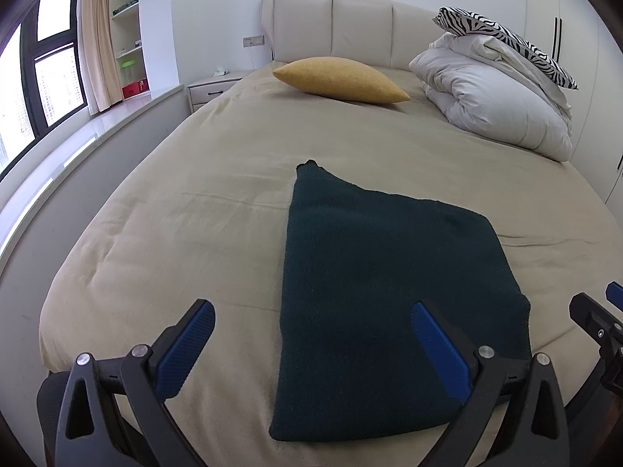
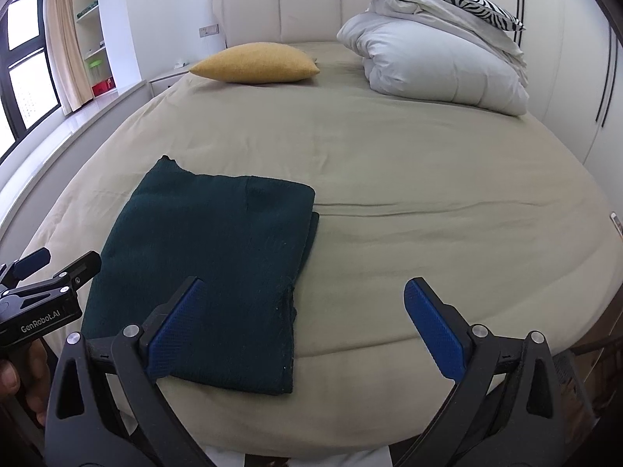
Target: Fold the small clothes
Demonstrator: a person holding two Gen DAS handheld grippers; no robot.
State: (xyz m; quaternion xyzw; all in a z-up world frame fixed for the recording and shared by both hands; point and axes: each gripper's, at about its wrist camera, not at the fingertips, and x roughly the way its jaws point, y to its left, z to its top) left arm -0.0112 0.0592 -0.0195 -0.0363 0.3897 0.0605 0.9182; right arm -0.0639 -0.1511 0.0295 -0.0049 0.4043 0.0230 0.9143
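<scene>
Hovering wide apart and empty, the left gripper (image 1: 311, 334) and right gripper (image 2: 303, 311) face a folded dark green knitted garment (image 2: 210, 249) near the beige bed sheet's (image 2: 428, 163) front edge; pinching both near corners evenly would probably keep layers aligned.

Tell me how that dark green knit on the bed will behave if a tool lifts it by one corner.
The knit is probably floppy: it lies flat in soft layers, so a one-corner lift would likely undo the fold. Its ribbed weave looks thick, so it may sag heavily. The textured surface should grip rather than slip on the bed.
</scene>
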